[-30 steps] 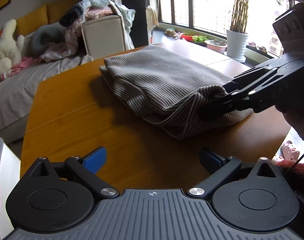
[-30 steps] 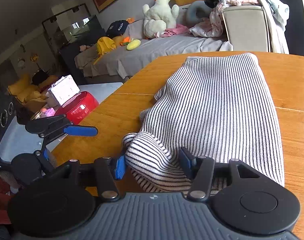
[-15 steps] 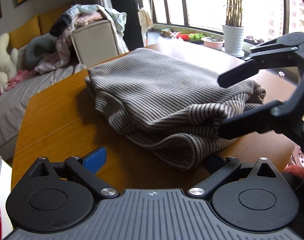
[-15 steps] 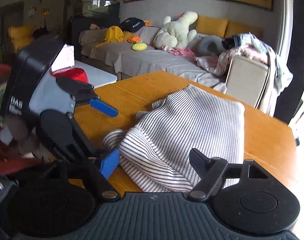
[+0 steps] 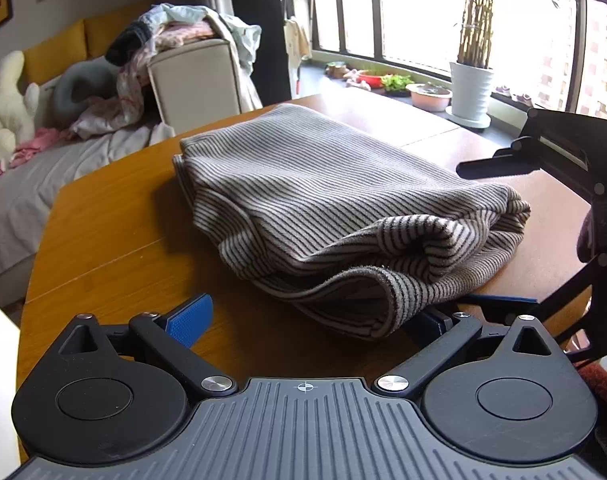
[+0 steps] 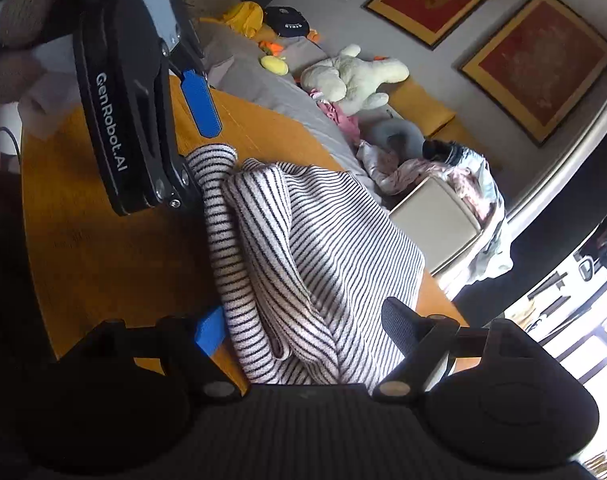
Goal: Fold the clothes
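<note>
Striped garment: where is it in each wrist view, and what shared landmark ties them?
Left wrist: striped garment lies folded mid-frame on the wooden table, ahead of the fingers.
Right wrist: it runs from centre to bottom, between the fingers.
Shared landmark: the beige armchair piled with clothes.

Folded garment (image 5: pixel 335 208): lies on the table (image 5: pixel 115 240), its loose layered edge toward the left-wrist camera, its far end near the table's back edge.

Left gripper (image 5: pixel 307 320): low over the table at the garment's near edge, one finger left of the cloth, the other under its overhanging corner.

Right gripper (image 6: pixel 303 328): at the garment's right end in the left-wrist view, one finger above the cloth, one low beside the table top, the cloth between them.

Sofa (image 5: pixel 19 200): behind and left of the table, with a plush toy (image 5: pixel 3 108) on it.

Clothes pile (image 5: pixel 175 36): on a chair back (image 5: pixel 195 76) just behind the table.

Potted plant (image 5: pixel 471 88): on the window ledge, behind and right.
</note>
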### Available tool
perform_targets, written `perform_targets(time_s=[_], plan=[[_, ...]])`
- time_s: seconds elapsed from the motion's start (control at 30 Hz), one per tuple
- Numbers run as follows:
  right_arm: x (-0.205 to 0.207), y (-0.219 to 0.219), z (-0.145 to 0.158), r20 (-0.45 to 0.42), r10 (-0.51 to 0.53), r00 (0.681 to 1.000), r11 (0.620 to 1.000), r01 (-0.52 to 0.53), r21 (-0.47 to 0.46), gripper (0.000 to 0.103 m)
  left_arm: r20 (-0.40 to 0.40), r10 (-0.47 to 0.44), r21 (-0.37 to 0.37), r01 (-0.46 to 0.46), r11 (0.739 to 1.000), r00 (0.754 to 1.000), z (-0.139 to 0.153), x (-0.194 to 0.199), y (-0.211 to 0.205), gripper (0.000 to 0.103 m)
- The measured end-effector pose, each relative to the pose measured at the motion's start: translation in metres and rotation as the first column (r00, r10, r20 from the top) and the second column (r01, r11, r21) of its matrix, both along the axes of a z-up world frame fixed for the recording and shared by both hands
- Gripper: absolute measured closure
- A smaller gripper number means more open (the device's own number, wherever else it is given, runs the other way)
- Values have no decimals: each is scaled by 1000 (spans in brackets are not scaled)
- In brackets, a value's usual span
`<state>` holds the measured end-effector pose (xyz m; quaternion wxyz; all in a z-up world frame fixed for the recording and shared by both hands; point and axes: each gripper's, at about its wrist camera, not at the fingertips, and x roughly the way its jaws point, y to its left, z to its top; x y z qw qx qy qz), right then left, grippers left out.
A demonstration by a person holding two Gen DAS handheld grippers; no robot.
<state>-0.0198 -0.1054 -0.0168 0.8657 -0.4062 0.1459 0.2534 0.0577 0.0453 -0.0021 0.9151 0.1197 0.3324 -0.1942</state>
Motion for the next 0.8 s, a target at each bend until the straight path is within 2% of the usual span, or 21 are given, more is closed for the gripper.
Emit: perform_targets(time_s=[0.03,0.07,0.2,0.3,0.37,0.47,0.57,0.63,0.7,0.8], plan=[[0,2,0,-12,9,1000,1000,-9,-1,42,-3,2,-8,-2,1000,1000,0,1,0,1],[3,3,1,-54,7,999,1000,-6,15,61,-7,6,-18,-6,1000,1000,1,2,1,1],[7,-2,15,-51,-9,999,998,11,55,72,-11,16,-51,-16,999,1000,6,-1,9,1],[11,-17,40,-74,-44,996,993,52,103,76,10,9,-96,-8,995,1000,19,-10,24,1],[6,-24,55,-83,-35,996,994,43,101,76,31,33,-146,-28,989,999,30,-11,39,1],[-14,-29,72,-99,19,995,1000,-18,18,76,58,114,-247,-96,964,992,51,1,62,2],[-38,-29,85,-105,70,992,992,-80,-93,77,66,118,-304,-93,948,991,55,19,62,14],[-50,-30,99,-103,90,991,985,-104,-139,78,56,57,-287,-38,957,997,49,35,46,20],[-56,-31,118,-78,97,992,981,-109,-159,78,46,-7,-227,18,974,999,37,49,28,27],[-40,-31,149,-43,103,994,983,-109,-149,78,3,-82,-170,81,982,997,17,67,10,30]])
